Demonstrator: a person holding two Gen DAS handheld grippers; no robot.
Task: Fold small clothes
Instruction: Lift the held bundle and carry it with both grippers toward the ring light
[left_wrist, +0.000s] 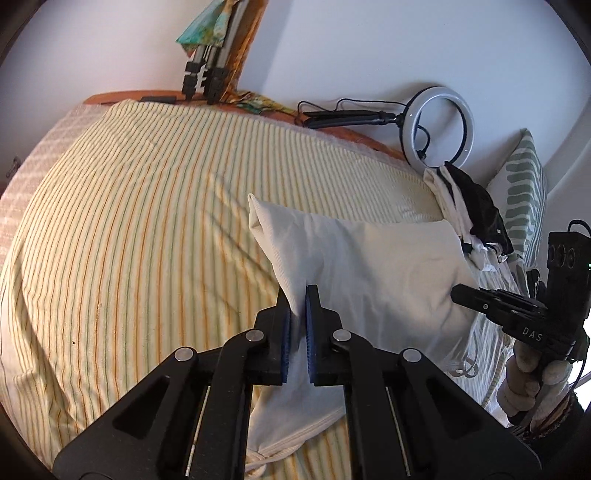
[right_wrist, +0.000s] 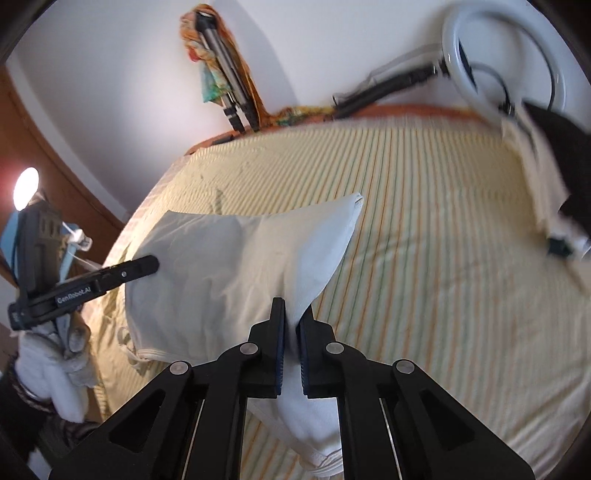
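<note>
Left wrist view. The left gripper (left_wrist: 298, 306) is clamped shut on a fold of the cream garment (left_wrist: 354, 266), with cloth pinched between the blue pads (left_wrist: 286, 332). The garment is lifted off the striped bedspread (left_wrist: 129, 221); its lower hem runs behind the gripper body and is cut off at the frame bottom. One corner stands up at far left of the cloth. At right, the right gripper (left_wrist: 458, 291) enters side-on, tip against the garment's edge; its grip cannot be judged from this angle. A gloved hand (left_wrist: 524, 373) holds it, partly cut by the frame. Beyond lie a pile of clothes (left_wrist: 472, 210), white and black mixed with items not separable, a ring light (left_wrist: 437, 123) leaning on the white wall, a patterned pillow (left_wrist: 524, 195) and a tripod (left_wrist: 203, 77) draped with coloured cloth.

Right wrist view. The right gripper (right_wrist: 292, 314) is closed on another fold of the same garment (right_wrist: 221, 266), which sags between the two tools above the bedspread (right_wrist: 443, 277). The left gripper (right_wrist: 147, 264) shows side-on at left, tip at the cloth. The right side of this view is motion-blurred: ring light (right_wrist: 506, 48) and clothes pile (right_wrist: 546, 166) are smeared. A bright lamp (right_wrist: 26, 186) glares at far left beside a wooden door frame.
</note>
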